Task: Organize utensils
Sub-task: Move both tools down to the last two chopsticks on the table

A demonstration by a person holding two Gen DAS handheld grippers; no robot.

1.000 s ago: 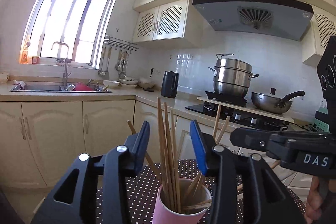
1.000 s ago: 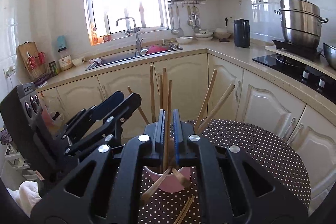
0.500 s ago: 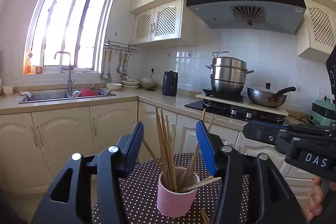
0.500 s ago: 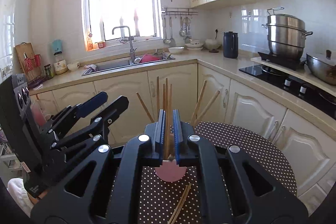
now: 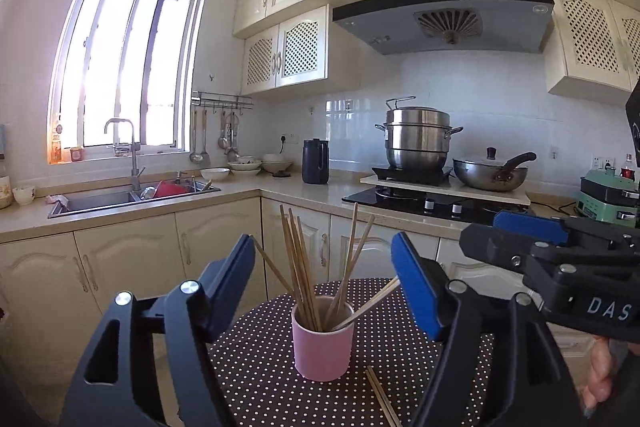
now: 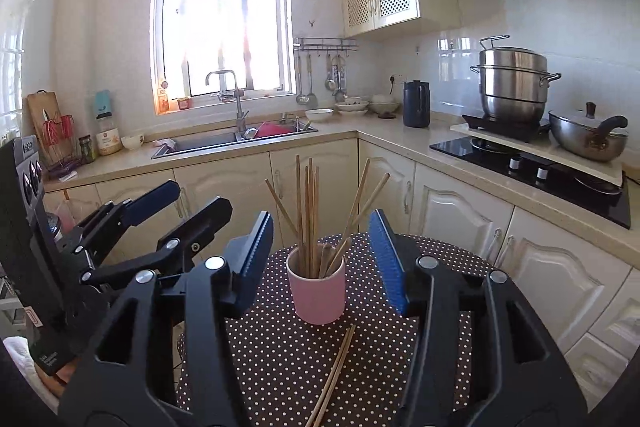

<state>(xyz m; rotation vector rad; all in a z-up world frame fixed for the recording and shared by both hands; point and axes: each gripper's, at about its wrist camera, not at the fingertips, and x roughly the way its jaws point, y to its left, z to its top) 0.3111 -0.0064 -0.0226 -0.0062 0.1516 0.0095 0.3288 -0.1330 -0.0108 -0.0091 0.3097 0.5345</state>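
A pink cup (image 5: 322,343) stands on a round dark table with white dots (image 5: 264,379). Several wooden chopsticks (image 5: 298,263) stand in it. The cup (image 6: 317,291) and its chopsticks (image 6: 308,211) also show in the right wrist view. A loose pair of chopsticks (image 6: 334,375) lies on the table in front of the cup; it also shows in the left wrist view (image 5: 382,397). My left gripper (image 5: 322,275) is open and empty, back from the cup. My right gripper (image 6: 320,251) is open and empty, also back from the cup.
The table's round edge (image 6: 452,247) drops off toward cream cabinets. A counter with a sink (image 6: 236,141) runs behind. A stove carries a steel pot (image 6: 514,83) and a wok (image 6: 588,135). A dark kettle (image 6: 416,103) stands in the corner.
My right gripper opened and let go of the chopsticks it pinched, leaving them in the cup. Both grippers have pulled back and up from the cup. The left jaws have widened.
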